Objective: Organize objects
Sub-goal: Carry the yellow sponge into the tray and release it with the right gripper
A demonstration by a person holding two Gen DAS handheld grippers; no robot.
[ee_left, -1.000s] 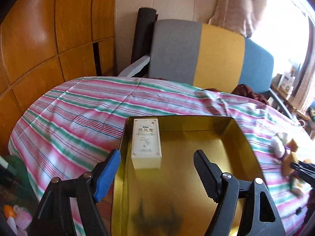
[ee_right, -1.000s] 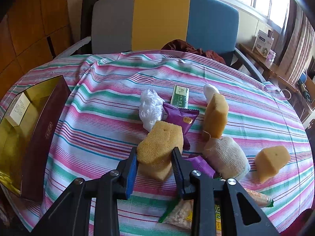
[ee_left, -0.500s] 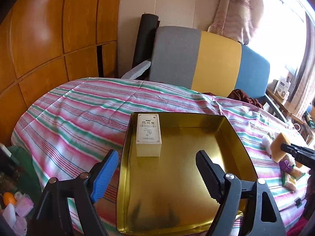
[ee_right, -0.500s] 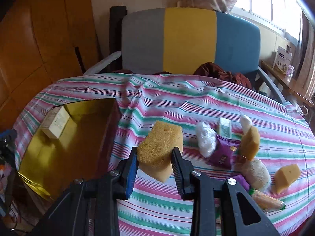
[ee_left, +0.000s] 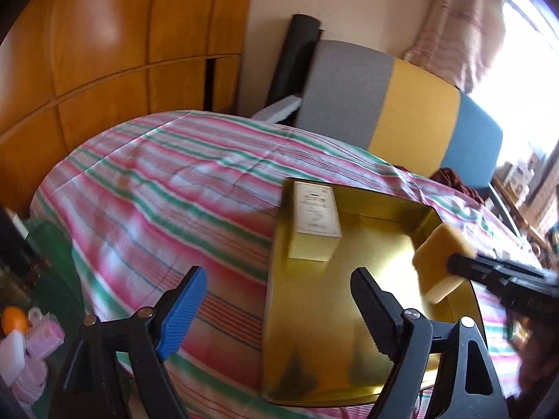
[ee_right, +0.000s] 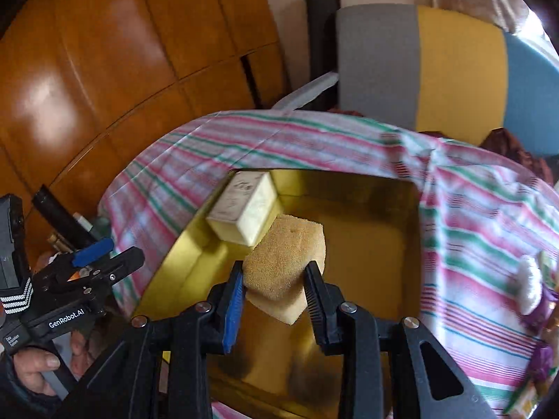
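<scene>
The yellow sponge [ee_right: 284, 265] is clamped between the pads of my right gripper [ee_right: 276, 279], which is shut on it and holds it above the gold tray [ee_right: 367, 244]. A white box [ee_right: 244, 213] lies in the tray's far left corner, just beyond the sponge. In the left wrist view the sponge [ee_left: 436, 255] hangs over the right side of the tray [ee_left: 314, 314], with the right gripper [ee_left: 454, 265] reaching in from the right. My left gripper [ee_left: 277, 314] hovers over the tray's near left wall. Its jaws are opening and hold nothing. The white box [ee_left: 316, 216] sits ahead of it.
A striped tablecloth [ee_left: 157, 192] covers the round table. A grey, yellow and blue chair [ee_left: 401, 104] stands behind it, with wooden panels [ee_left: 104, 52] to the left. A white bag [ee_right: 531, 286] and purple packets [ee_right: 545, 307] lie right of the tray. Clutter [ee_left: 21, 321] sits below the table's left edge.
My right gripper has carried the sponge left from the pile of items to above the tray. My left gripper has drawn back and left from the tray, and its jaws have widened.
</scene>
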